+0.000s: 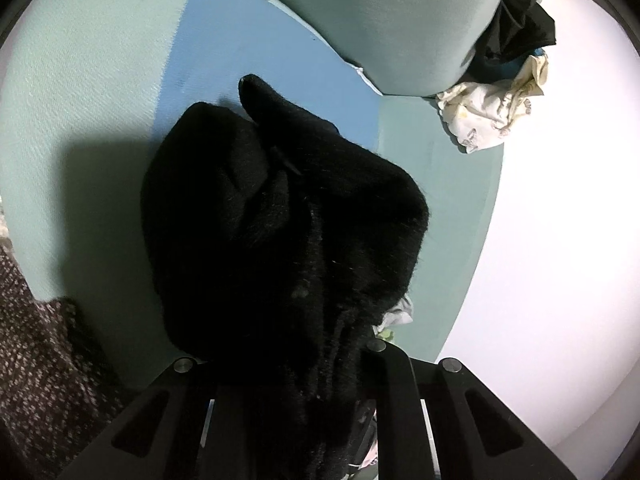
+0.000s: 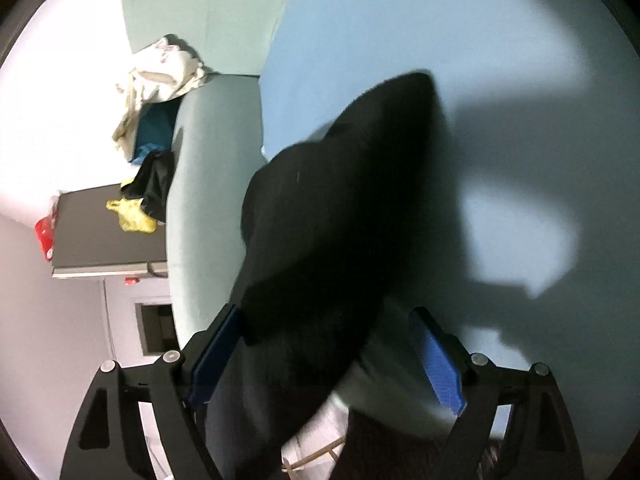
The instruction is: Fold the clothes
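Observation:
A black fuzzy garment (image 1: 280, 232) hangs bunched from my left gripper (image 1: 292, 360), whose jaws are closed on its near end above the teal sofa seat (image 1: 88, 120). In the right wrist view the same black garment (image 2: 336, 208) drapes between the blue pads (image 2: 440, 364) of my right gripper (image 2: 324, 344). The right jaws stand wide apart and the cloth lies against the left pad only. The left fingertips are hidden by the cloth.
A blue sheet (image 1: 248, 52) covers part of the sofa. A pile of clothes, cream (image 1: 488, 116) and black (image 1: 516, 36), lies beside the sofa arm (image 1: 384, 20). A speckled rug (image 1: 36, 352) is at lower left. A grey cabinet (image 2: 104, 232) stands by the white wall.

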